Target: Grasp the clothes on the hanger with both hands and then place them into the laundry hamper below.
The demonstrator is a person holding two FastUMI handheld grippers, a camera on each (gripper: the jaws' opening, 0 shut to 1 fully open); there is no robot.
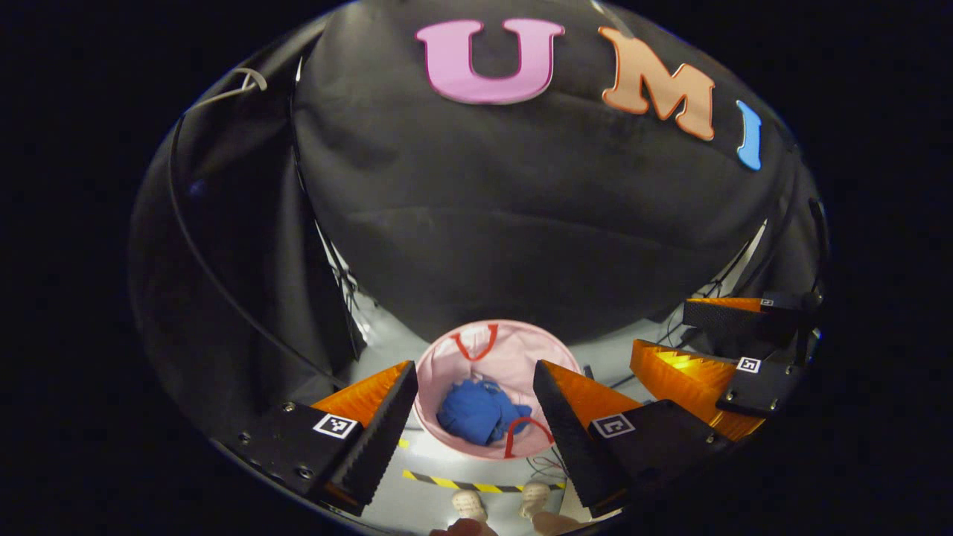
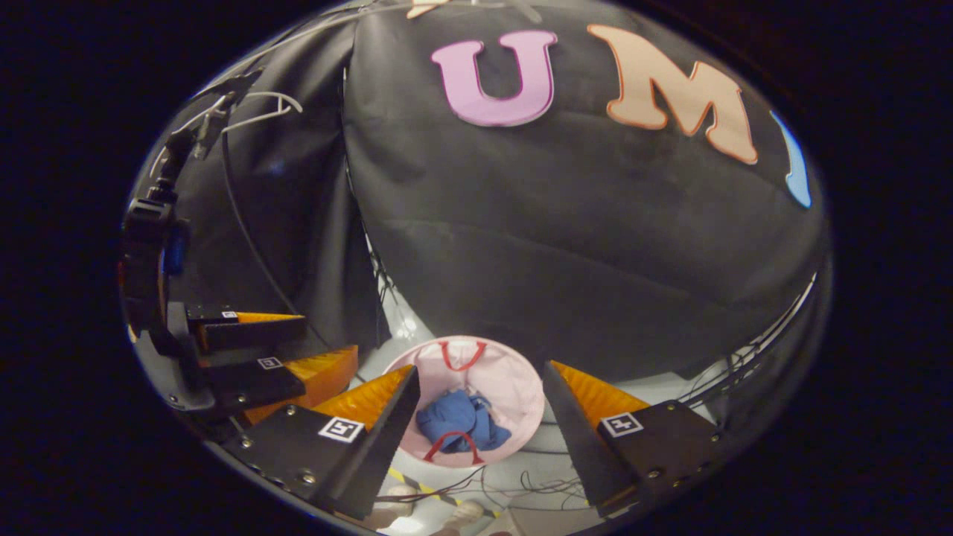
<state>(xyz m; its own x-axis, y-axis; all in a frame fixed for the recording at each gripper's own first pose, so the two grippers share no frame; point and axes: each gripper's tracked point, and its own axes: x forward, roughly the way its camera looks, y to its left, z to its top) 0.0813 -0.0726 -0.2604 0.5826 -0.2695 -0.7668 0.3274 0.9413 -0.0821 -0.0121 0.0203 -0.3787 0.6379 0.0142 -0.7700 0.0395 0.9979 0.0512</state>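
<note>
A crumpled blue garment [image 1: 480, 412] lies inside the pink laundry hamper [image 1: 514, 350] with red handles, down on the floor. My left gripper [image 1: 476, 406] hangs above it, open, nothing between its orange and black fingers. The right gripper [image 1: 707, 350] also shows at the right of the left gripper view, open. In the right gripper view the blue garment [image 2: 461, 421] rests in the hamper [image 2: 514, 380], and my right gripper [image 2: 480, 406] stands open and empty above it. The left gripper [image 2: 275, 350] is at the left there, open. A bare white hanger [image 2: 257, 108] hangs upper left.
Black cloth walls close in the booth behind and to the left. A black cable [image 1: 223, 283] runs down the left wall. Yellow and black tape [image 1: 461, 482] marks the grey floor in front of the hamper, near a person's shoes [image 1: 469, 505]. Loose wires [image 2: 536, 487] lie on the floor.
</note>
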